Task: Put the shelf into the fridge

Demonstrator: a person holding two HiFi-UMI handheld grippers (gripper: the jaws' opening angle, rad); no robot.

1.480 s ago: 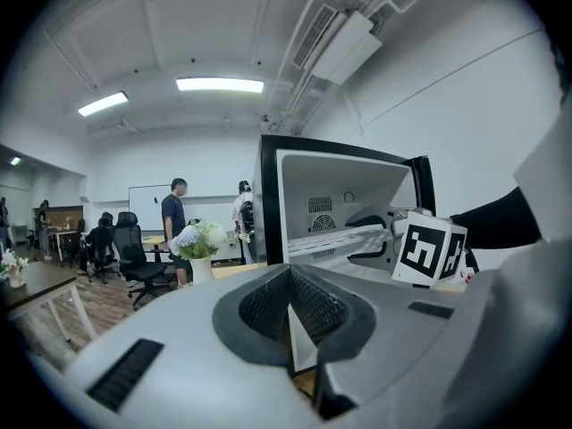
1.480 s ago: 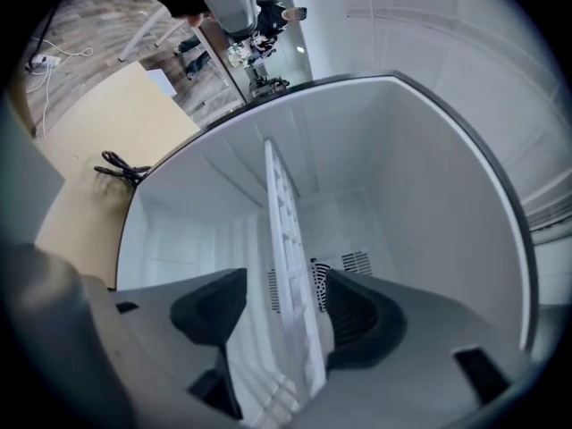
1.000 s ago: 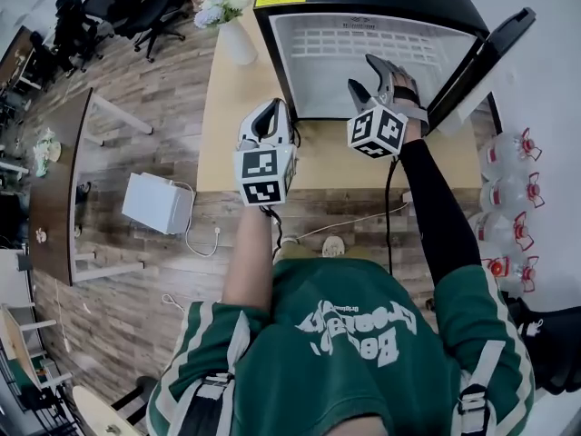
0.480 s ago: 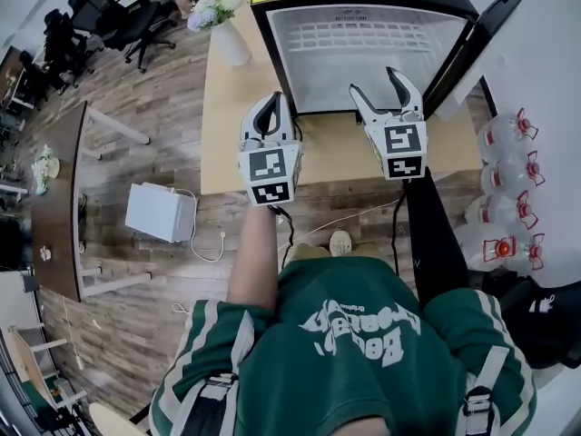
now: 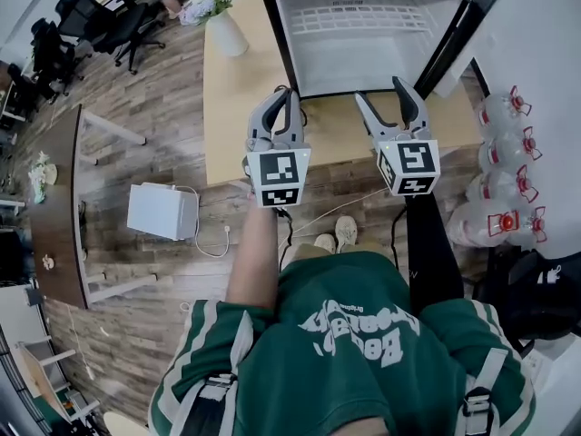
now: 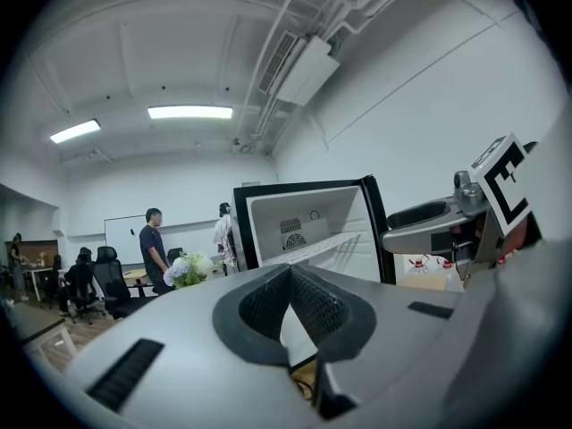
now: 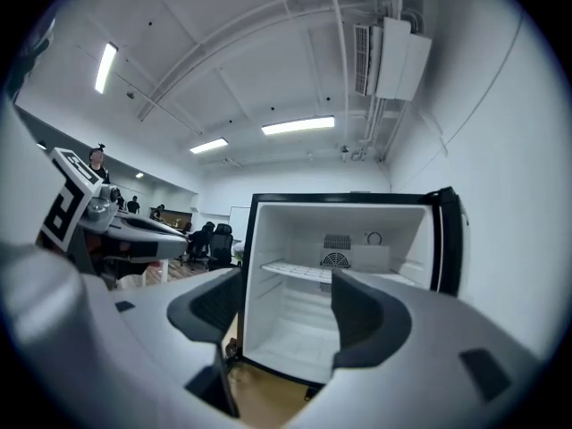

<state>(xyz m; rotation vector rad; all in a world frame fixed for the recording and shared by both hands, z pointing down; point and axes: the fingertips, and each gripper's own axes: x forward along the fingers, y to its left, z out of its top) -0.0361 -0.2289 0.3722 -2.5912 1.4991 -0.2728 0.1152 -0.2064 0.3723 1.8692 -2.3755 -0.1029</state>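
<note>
Room: open office with a wood-plank floor, white walls and a white ceiling carrying strip lights and exposed pipes.
Surface: light wooden table, smooth and rectangular, at the far centre.
Fridge: small box-shaped unit on the table, with a black casing and a smooth white interior; a round fan vent sits on the back wall.
Door: black, swung open to the right.
Shelf: white wire rack lying level across the fridge interior, about half-way up, spanning wall to wall.
Left gripper: grey moulded body with ribbed black pads; jaws closed together with nothing between them, held near the fridge front, over the table's near edge.
Right gripper: same build; jaws spread apart and empty, aimed into the open fridge, just right of the left gripper.
Marker cubes: one on each gripper, white with black square patterns.
Vase: white and tapered, holding pale flowers, at the far left of the table.
White box: on the floor to the left of the table, with a cable trailing from it.
Water bottles: clear, with red fittings, grouped on the floor at the right.
Office chairs: black, at the far left.
</note>
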